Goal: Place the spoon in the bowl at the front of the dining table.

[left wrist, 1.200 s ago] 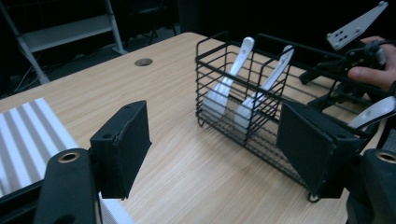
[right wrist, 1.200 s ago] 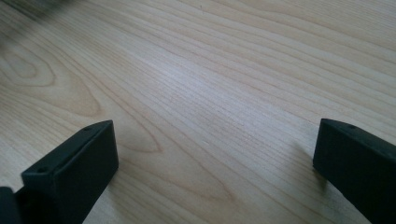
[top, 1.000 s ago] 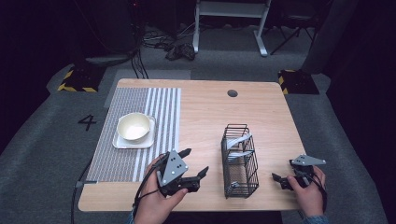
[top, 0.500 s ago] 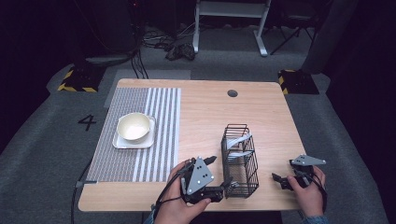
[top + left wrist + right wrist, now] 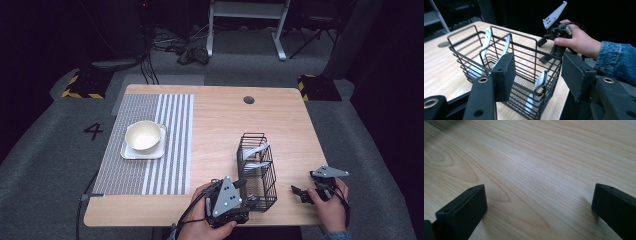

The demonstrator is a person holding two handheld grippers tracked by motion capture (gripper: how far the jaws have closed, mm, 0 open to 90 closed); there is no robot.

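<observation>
A black wire basket (image 5: 258, 172) stands on the wooden table (image 5: 220, 120) near its front edge, with white utensils (image 5: 255, 150) lying inside. My left gripper (image 5: 246, 193) is at the basket's near left corner. In the left gripper view the left gripper (image 5: 540, 75) is open, and the basket's (image 5: 513, 34) near end sits between its pads with a white utensil (image 5: 539, 81) just behind the wires. Right of the basket, my right gripper (image 5: 303, 186) rests low by the front edge. In its own view the right gripper (image 5: 536, 205) is open over bare wood.
A cream bowl (image 5: 143, 136) sits on a white square plate (image 5: 127, 152) on a striped mat (image 5: 165, 145) at the table's left. A dark round hole (image 5: 249, 100) marks the far side of the table. The person's denim sleeve (image 5: 616, 60) reaches in behind the basket.
My left gripper has moved right along the front edge, from beside the mat to the basket's near end. The right gripper and the basket have stayed put.
</observation>
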